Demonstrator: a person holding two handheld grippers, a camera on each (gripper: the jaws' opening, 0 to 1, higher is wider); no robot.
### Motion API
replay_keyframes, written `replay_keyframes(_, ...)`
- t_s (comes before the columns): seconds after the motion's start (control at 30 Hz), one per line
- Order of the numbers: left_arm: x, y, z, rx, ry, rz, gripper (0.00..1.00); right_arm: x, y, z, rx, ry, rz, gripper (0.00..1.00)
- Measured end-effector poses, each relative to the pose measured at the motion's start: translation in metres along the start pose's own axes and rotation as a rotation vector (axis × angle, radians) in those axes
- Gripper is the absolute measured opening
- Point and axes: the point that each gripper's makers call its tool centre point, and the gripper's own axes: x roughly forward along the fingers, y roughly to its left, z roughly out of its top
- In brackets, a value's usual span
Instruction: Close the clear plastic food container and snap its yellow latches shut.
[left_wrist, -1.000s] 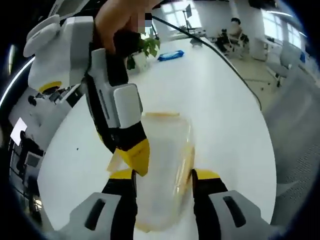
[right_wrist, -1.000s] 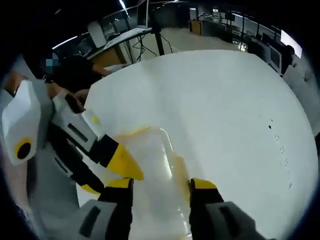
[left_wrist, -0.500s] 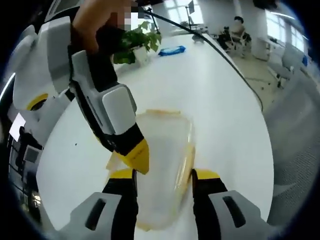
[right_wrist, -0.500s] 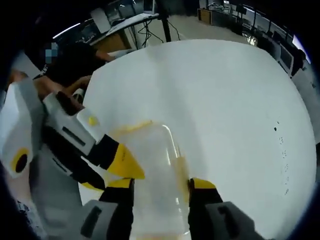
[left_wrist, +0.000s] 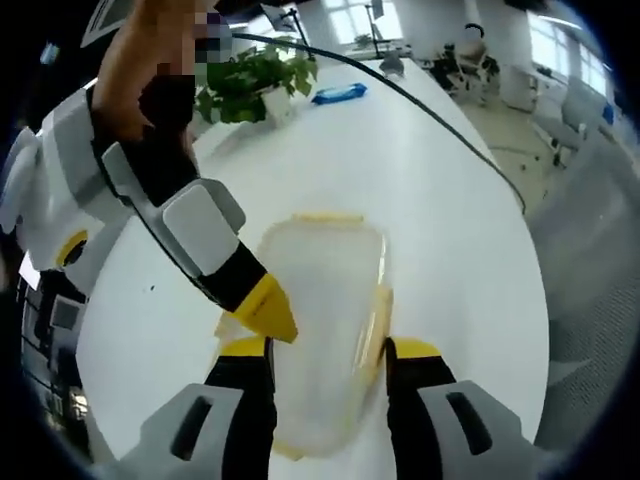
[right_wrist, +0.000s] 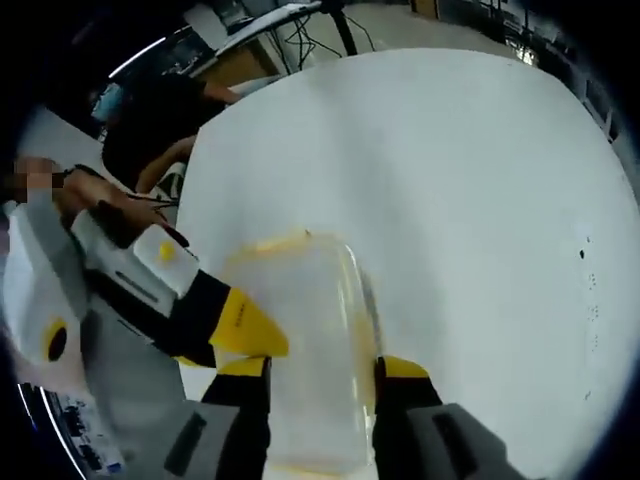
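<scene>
While the clear plastic food container (left_wrist: 325, 320) lay on the white table (left_wrist: 440, 220), both grippers straddled it, jaws spread. The right gripper (right_wrist: 315, 365) should press squarely on the yellow side latch (left_wrist: 378, 315), the left gripper (left_wrist: 328, 348) bracing.

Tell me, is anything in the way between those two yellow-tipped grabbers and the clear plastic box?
Nothing visible is. The clear plastic food container lies on the white table right between the left gripper's jaws, and likewise between the right gripper's.
</scene>
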Motion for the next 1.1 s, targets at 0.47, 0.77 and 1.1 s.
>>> replay_keyframes(0.47, 0.008, 0.0, -0.004, 0.108, -0.027, 0.153, 0.38, -0.005, 0.0, -0.001, -0.013, -0.045, -0.07, 0.39)
replay_keyframes(0.77, 0.003, -0.007, -0.005, 0.147, -0.078, 0.049, 0.44, -0.007, 0.002, -0.001, -0.007, -0.033, -0.064, 0.39)
replay_keyframes(1.1, 0.002, -0.017, -0.002, 0.104, -0.103, -0.035, 0.59, -0.008, 0.003, 0.001, -0.012, -0.046, -0.074, 0.39)
